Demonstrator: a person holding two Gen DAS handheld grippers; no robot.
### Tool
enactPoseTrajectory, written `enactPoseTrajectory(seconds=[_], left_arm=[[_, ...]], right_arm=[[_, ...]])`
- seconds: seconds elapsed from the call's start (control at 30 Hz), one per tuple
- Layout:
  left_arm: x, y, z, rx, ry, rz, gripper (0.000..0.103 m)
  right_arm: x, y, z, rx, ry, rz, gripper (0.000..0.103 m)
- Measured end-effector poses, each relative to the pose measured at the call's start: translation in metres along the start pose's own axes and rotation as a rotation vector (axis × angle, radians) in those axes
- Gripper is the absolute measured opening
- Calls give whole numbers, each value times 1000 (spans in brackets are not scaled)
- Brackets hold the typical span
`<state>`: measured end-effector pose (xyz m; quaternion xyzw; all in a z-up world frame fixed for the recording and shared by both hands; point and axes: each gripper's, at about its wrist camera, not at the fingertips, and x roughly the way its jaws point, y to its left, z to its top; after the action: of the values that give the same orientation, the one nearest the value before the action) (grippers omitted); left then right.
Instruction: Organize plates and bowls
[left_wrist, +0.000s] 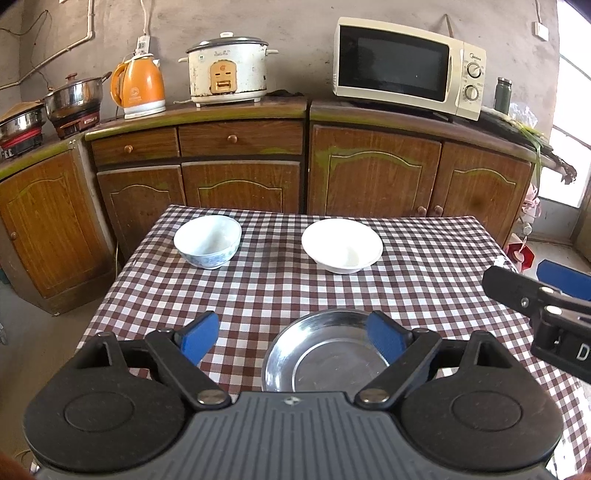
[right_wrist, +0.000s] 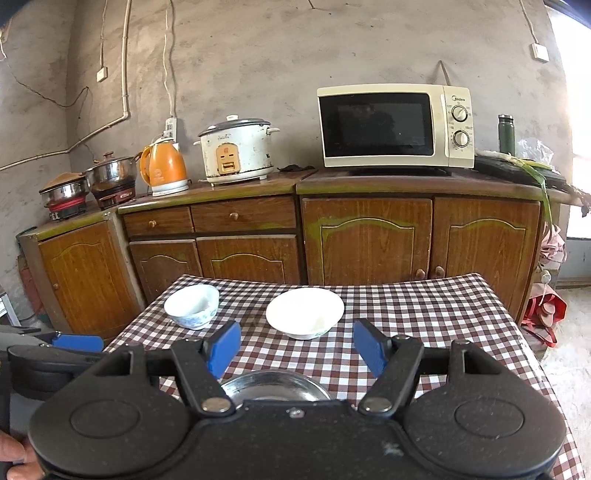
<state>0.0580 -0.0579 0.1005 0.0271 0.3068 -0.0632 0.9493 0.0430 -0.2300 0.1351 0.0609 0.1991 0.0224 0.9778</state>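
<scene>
A small blue-patterned white bowl (left_wrist: 207, 240) stands at the far left of the checked table (left_wrist: 258, 288). A wider white bowl (left_wrist: 342, 244) stands at the far middle. A steel plate (left_wrist: 325, 354) lies near the front edge. My left gripper (left_wrist: 293, 338) is open and empty above the near table, its right pad over the plate's rim. My right gripper (right_wrist: 297, 349) is open and empty, above the steel plate (right_wrist: 275, 386), with the white bowl (right_wrist: 304, 312) and the small bowl (right_wrist: 192, 306) beyond it.
Wooden cabinets (left_wrist: 373, 177) stand behind the table, carrying a microwave (left_wrist: 406, 66), rice cooker (left_wrist: 227, 70), orange kettle (left_wrist: 138, 86) and steel pots (left_wrist: 74, 98). The right gripper's body (left_wrist: 543, 314) shows at the left view's right edge.
</scene>
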Motion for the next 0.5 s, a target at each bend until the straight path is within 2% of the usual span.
enactPoseTrajectory(seconds=[0.5], left_arm=[[16, -10, 10, 16, 0, -9, 90]], right_arm=[[19, -11, 7, 9, -3, -21, 81]])
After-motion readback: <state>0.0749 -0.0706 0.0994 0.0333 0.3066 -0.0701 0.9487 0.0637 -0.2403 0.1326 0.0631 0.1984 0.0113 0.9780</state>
